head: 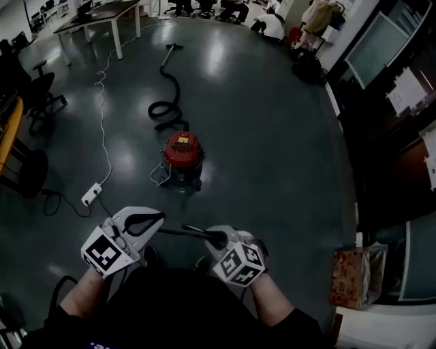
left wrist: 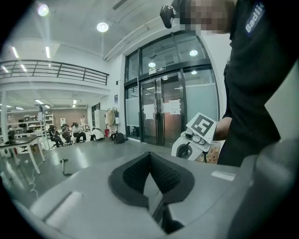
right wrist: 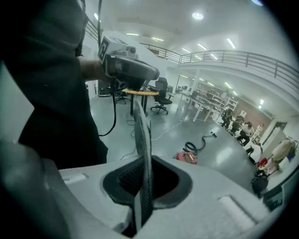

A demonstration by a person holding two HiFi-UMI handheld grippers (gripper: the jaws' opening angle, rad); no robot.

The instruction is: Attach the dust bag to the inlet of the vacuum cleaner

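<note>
The red vacuum cleaner [head: 182, 153] stands on the dark floor ahead of me, its black hose [head: 167, 102] coiled behind it. In the right gripper view the vacuum cleaner [right wrist: 187, 157] lies far off. I hold both grippers close to my body. The dust bag [head: 187, 232] is a thin dark flat piece that spans between them. My left gripper [head: 160, 221] is shut on one end of it. My right gripper [head: 214, 238] is shut on the other end. The dust bag [right wrist: 142, 130] shows edge-on in the right gripper view, running from my right gripper [right wrist: 142, 182] up toward the left one.
A white power strip [head: 91, 196] with a long white cable lies left of the vacuum. Office chairs [head: 30, 95] stand at the left, a table [head: 102, 17] at the back. A printed box [head: 354, 276] sits at the right by glass doors [left wrist: 163, 112].
</note>
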